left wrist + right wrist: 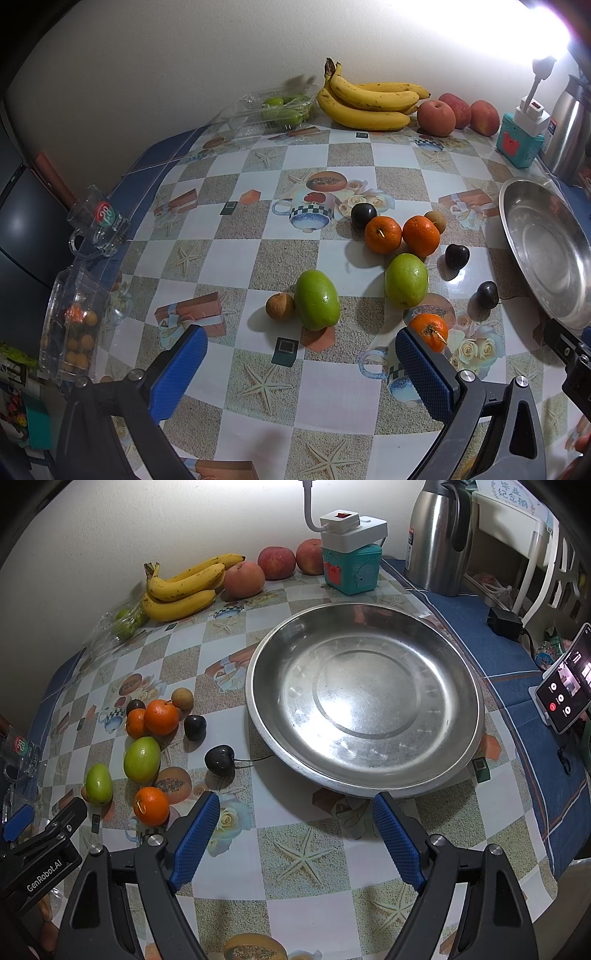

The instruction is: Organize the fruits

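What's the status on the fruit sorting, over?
Left tool open, right tool open, both empty. Metal basin holds nothing; oranges, green fruits loose on table. Nothing in the way.

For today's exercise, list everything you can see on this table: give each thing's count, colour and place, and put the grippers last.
metal basin: one, silver, empty, right side
bananas: one bunch, yellow, by the wall
apples: three, red, beside the bananas
oranges: three, orange, mid-table
green fruits: two, mid-table
dark plums: three, near the oranges
brown fruits: two, small
clear tray: one, green fruit inside, by the wall
glass mug: one, left edge
thermos: one, steel, back right
phone: one, right edge
left gripper: open, blue pads
right gripper: open, blue pads
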{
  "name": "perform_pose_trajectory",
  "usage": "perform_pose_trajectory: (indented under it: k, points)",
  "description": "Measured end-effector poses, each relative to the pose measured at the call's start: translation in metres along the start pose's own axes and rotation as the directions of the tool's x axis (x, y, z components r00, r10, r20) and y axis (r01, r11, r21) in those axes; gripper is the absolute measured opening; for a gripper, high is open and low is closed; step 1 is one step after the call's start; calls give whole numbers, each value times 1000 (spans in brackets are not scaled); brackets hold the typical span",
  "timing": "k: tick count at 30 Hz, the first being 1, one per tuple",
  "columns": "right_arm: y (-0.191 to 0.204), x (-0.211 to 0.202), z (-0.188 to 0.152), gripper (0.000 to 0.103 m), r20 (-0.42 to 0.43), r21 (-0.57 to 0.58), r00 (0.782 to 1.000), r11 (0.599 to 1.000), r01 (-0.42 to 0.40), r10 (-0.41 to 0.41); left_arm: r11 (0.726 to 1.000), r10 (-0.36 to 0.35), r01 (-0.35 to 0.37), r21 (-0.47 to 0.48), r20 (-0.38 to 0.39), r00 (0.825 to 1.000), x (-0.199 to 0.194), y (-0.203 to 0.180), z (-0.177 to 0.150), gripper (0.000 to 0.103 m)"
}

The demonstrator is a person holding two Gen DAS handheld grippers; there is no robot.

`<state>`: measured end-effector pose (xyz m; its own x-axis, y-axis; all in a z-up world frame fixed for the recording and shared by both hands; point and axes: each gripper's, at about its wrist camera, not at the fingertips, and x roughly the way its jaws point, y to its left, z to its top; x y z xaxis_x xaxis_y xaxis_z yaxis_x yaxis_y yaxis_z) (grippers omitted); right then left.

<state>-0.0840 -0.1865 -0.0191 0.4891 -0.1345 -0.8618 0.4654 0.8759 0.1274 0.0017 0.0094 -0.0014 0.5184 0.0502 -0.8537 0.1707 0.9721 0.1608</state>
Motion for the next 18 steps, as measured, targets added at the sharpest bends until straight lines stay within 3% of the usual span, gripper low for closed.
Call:
perform_pose_trajectory:
  k: [18]
  points:
    - [1,0,1,85,-1,0,1000,1000,1,-1,1000,-1,1,0,-2,1000,0,-1,2,103]
